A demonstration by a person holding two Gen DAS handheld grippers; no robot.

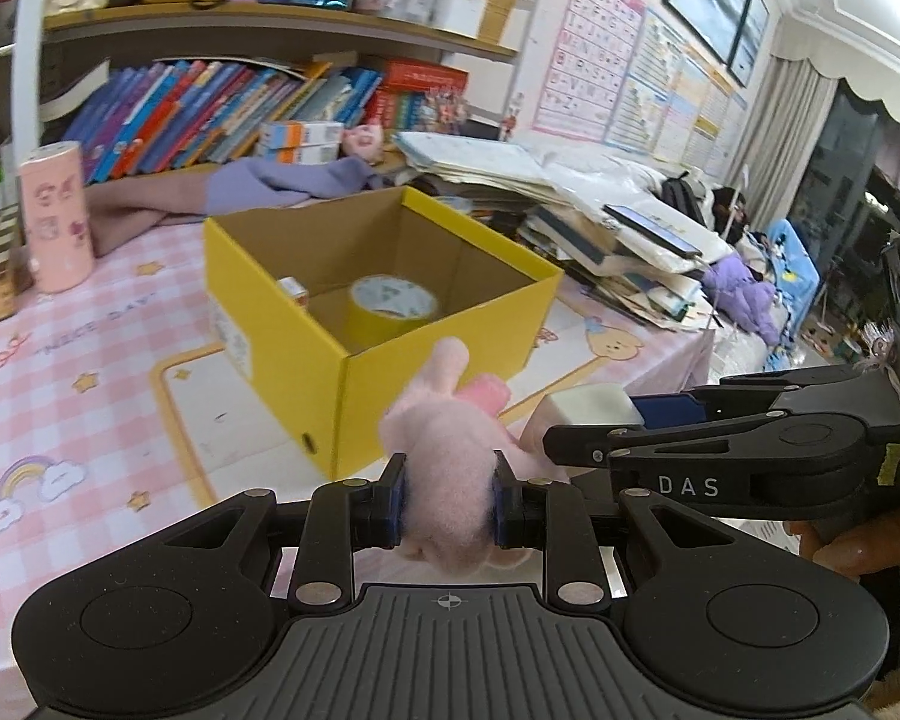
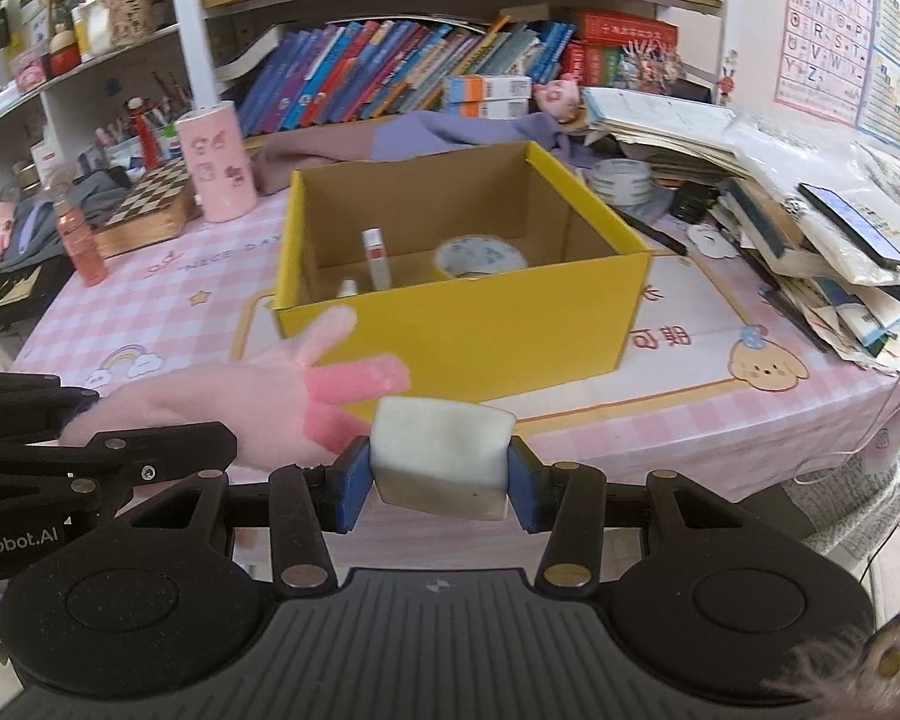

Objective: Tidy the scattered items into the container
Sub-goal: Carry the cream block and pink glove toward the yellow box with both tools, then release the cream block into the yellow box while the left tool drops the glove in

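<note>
Both grippers are loaded and held in the air just short of the yellow cardboard box (image 2: 462, 312), which sits open on the pink checked tablecloth (image 1: 90, 360). The left gripper (image 1: 448, 507) is clamped on a pink knitted glove (image 1: 444, 456), its fingers pointing toward the box's near corner; the right gripper (image 2: 439, 483) squeezes a white sponge block (image 2: 441, 456) between its blue pads (image 2: 352, 489), the block bulging slightly under the pressure. Inside the box already lie a roll of yellow tape (image 2: 480, 258) on the right and what looks like a lip balm or small tube (image 2: 375, 258) standing at the left, though blur makes that hard to name. The two tools are close together, the right one's fingers reaching across beside the glove, so a hurried move could knock one against the other. The glove's limp fingers could catch on the box rim and drape outside on release. The sponge, being springy, may bounce off the tape roll or tip the tube if dropped from high.
</note>
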